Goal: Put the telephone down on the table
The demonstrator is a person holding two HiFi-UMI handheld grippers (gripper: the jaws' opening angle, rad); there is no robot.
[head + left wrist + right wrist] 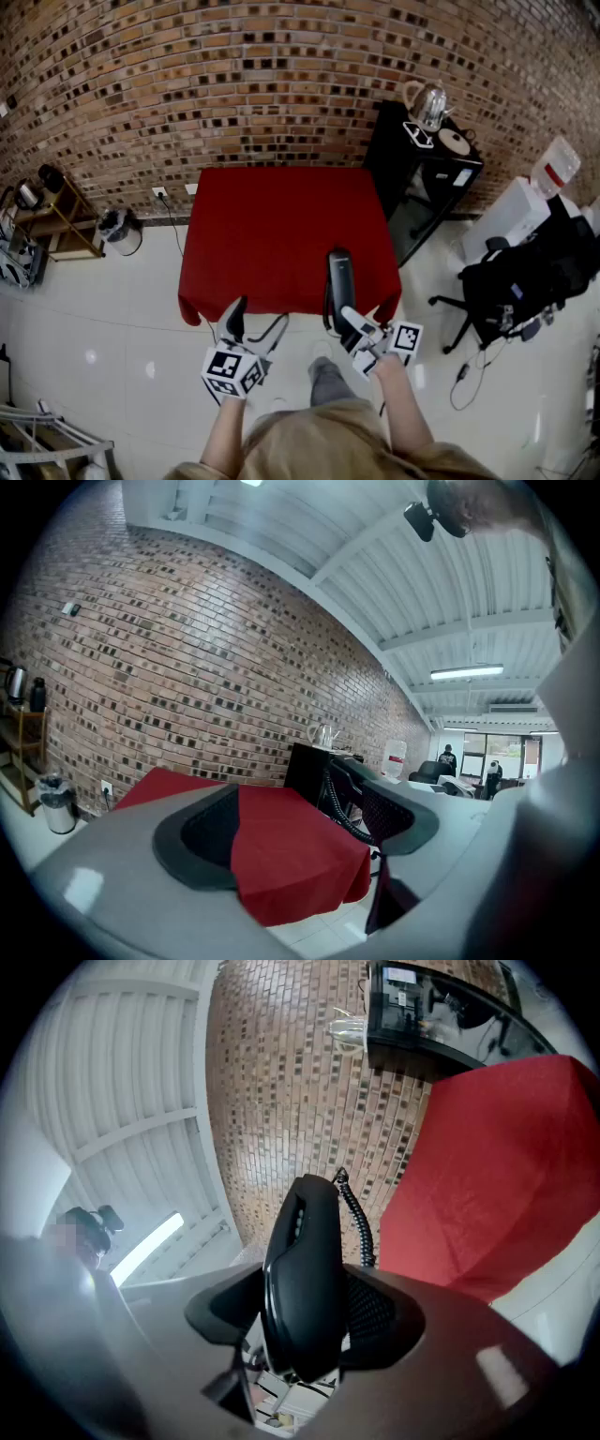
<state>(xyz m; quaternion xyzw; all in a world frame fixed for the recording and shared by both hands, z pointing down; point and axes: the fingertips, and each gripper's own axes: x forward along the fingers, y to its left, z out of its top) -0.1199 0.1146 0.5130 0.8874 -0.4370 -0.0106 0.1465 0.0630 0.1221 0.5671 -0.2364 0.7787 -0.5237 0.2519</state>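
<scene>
The black telephone handset (339, 277) stands upright over the near right corner of the red table (272, 225), with my right gripper (343, 311) shut on its lower end. In the right gripper view the handset (302, 1269) fills the gap between both pads, and its coiled cord (357, 1224) hangs beside it, with the red table (487, 1166) to the right. My left gripper (255, 324) stands open and empty at the table's front edge. In the left gripper view, the left gripper (300, 834) frames the red tablecloth (281, 846), and the coiled cord (339, 808) shows at the right.
A black cabinet (424, 173) with a glass kettle (429, 105) stands right of the table. Further right are a black office chair (525, 281) and a water dispenser (539, 197). A wooden shelf (58, 220) and a bin (120, 231) stand at the left by the brick wall.
</scene>
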